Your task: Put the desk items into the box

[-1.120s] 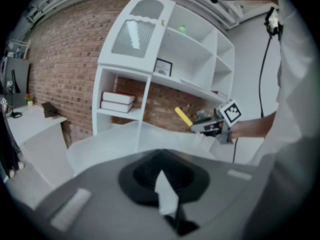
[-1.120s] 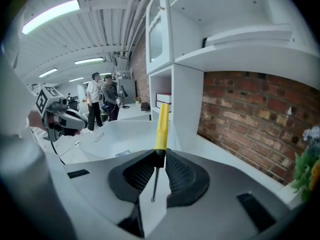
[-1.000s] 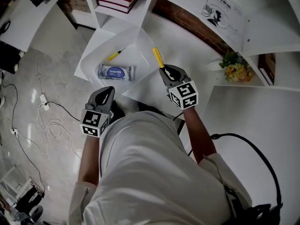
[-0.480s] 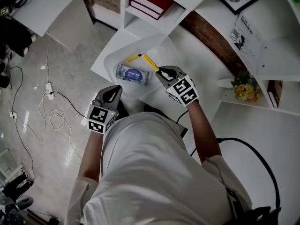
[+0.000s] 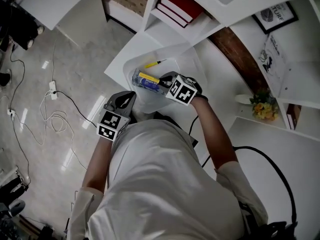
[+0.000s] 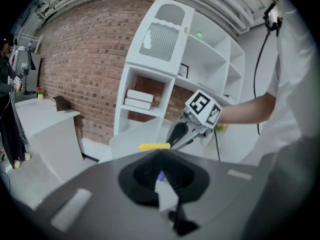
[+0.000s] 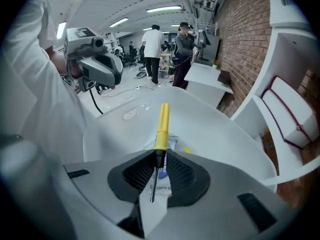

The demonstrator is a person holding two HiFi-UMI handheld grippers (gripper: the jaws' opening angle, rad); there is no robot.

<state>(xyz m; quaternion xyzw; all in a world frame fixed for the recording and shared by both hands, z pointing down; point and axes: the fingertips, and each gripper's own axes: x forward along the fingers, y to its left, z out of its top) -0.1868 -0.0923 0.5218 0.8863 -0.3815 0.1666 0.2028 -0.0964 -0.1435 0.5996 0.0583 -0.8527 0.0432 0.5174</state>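
While reading the head view from its left edge, noted pale glossy floor strewn with cables, then left gripper hanging just beside the near-left rim of the box, jaws drawn together with nothing between them. Box white and open-topped, set on a white desk surface, containing a blue-labelled wipes packet lying flat and a thin yellow pen toward the far side. Right gripper directly over the box interior and angled down into it, jaws narrow, clamped on the metal shaft of a yellow-handled screwdriver just behind the handle. Key relation: long axis of the screwdriver in line with the jaws, handle projecting beyond the fingertips and leftward over the wipes packet, blade tip back toward the palm; contact with the packet not resolvable. Right hand the nearer and the only loaded one; left gripper idle, no part in the drop. Judged: placing step nearly complete, needing only a slight lowering and a release to lay the tool on or beside the packet; possible snag, handle catching the box wall. Further right, white shelving with red books, brick wall, yellow flowers, a framed print. In the right gripper view, open workroom under strip lights, people standing far off.
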